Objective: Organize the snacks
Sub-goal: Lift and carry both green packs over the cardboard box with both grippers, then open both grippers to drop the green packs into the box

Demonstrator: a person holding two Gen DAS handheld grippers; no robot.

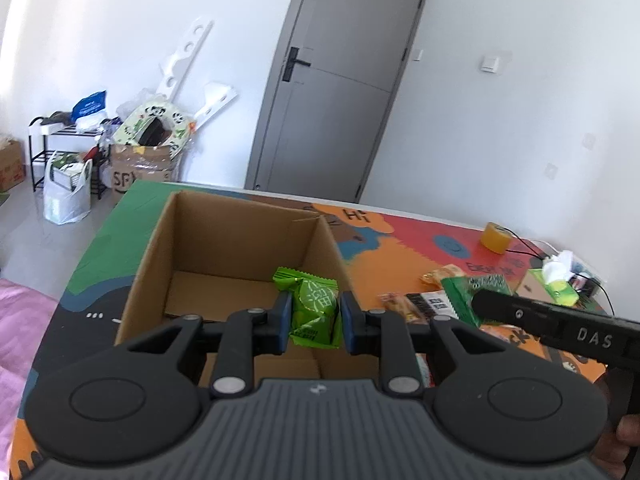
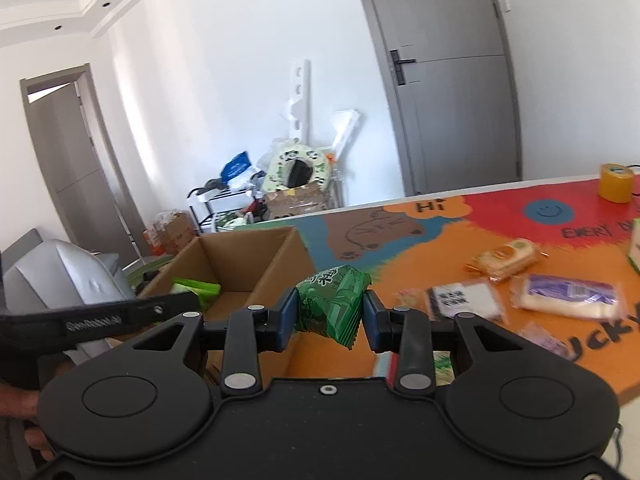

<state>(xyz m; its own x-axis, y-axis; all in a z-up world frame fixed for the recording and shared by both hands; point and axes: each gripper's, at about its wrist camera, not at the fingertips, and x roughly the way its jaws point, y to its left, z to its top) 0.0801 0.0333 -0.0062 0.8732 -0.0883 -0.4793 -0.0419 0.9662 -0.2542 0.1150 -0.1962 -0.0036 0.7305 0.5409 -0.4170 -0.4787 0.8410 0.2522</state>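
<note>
An open cardboard box (image 1: 160, 248) stands on the colourful table; it also shows in the right wrist view (image 2: 276, 264). My left gripper (image 1: 314, 318) is shut on a light green snack packet (image 1: 314, 308) and holds it over the box's right part. My right gripper (image 2: 330, 314) is shut on a dark green snack packet (image 2: 334, 304) just right of the box's wall. The light green packet (image 2: 196, 288) also shows in the right wrist view, over the box.
Several loose snacks lie on the table right of the box: an orange packet (image 2: 506, 258), a purple-white packet (image 2: 568, 296), a black-white packet (image 2: 464, 300). A yellow tape roll (image 2: 616, 182) and a tissue box (image 1: 554, 284) stand farther right. Clutter lines the far wall.
</note>
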